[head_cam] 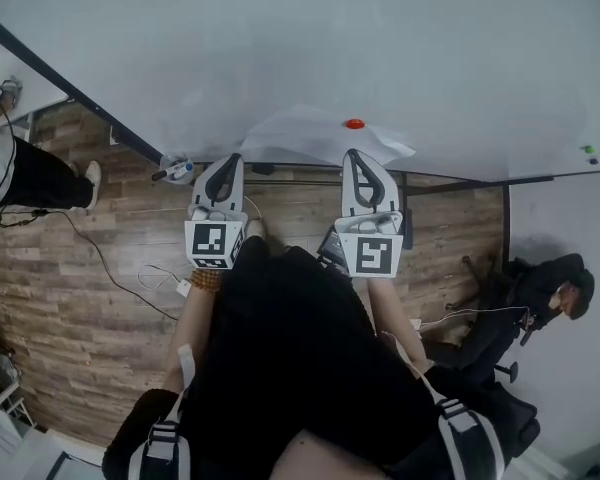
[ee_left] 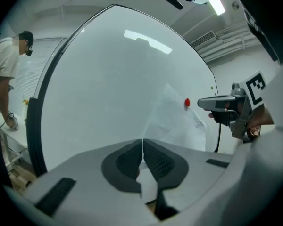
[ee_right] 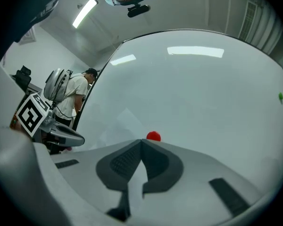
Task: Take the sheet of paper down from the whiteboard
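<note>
A white sheet of paper (head_cam: 315, 134) hangs crumpled on the whiteboard (head_cam: 280, 38), pinned by a red magnet (head_cam: 354, 124). My left gripper (head_cam: 231, 158) is shut and empty, its tips just below the sheet's lower left edge. My right gripper (head_cam: 354, 154) is also shut and empty, right under the magnet. In the left gripper view the paper (ee_left: 177, 121) and magnet (ee_left: 187, 102) lie ahead to the right, beside the right gripper (ee_left: 216, 102). In the right gripper view the magnet (ee_right: 153, 136) peeks just over the closed jaws, the paper (ee_right: 117, 125) to its left.
Markers (head_cam: 174, 171) lie on the board's ledge at the left. A person (head_cam: 25, 173) stands at the far left and another person (head_cam: 540, 298) sits at the right. Cables (head_cam: 130, 268) trail on the wooden floor. A green magnet (head_cam: 589, 150) sits at the board's right.
</note>
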`<state>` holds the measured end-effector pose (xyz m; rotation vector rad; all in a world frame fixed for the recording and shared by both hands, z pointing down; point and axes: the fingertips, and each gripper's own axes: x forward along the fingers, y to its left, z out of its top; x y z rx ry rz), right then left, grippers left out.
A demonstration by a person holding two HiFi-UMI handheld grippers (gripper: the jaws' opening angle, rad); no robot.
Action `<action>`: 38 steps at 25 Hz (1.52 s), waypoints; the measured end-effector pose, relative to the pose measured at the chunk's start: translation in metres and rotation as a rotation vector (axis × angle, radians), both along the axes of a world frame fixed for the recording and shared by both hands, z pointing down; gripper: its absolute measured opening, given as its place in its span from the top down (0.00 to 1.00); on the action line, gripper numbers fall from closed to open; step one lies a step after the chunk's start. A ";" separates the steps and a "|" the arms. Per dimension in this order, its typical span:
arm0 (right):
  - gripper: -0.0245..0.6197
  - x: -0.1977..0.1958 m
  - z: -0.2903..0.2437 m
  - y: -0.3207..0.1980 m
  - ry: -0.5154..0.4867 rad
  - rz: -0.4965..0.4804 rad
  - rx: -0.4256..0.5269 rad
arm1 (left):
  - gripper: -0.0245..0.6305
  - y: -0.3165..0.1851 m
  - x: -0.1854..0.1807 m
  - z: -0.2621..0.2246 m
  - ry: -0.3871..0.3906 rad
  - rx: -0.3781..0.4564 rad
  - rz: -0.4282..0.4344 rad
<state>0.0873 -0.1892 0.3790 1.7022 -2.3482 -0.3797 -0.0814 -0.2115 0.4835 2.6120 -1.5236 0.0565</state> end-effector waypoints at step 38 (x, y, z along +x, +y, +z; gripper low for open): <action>0.96 0.020 -0.005 -0.034 0.064 0.101 0.059 | 0.86 -0.022 -0.005 0.036 -0.074 -0.030 0.135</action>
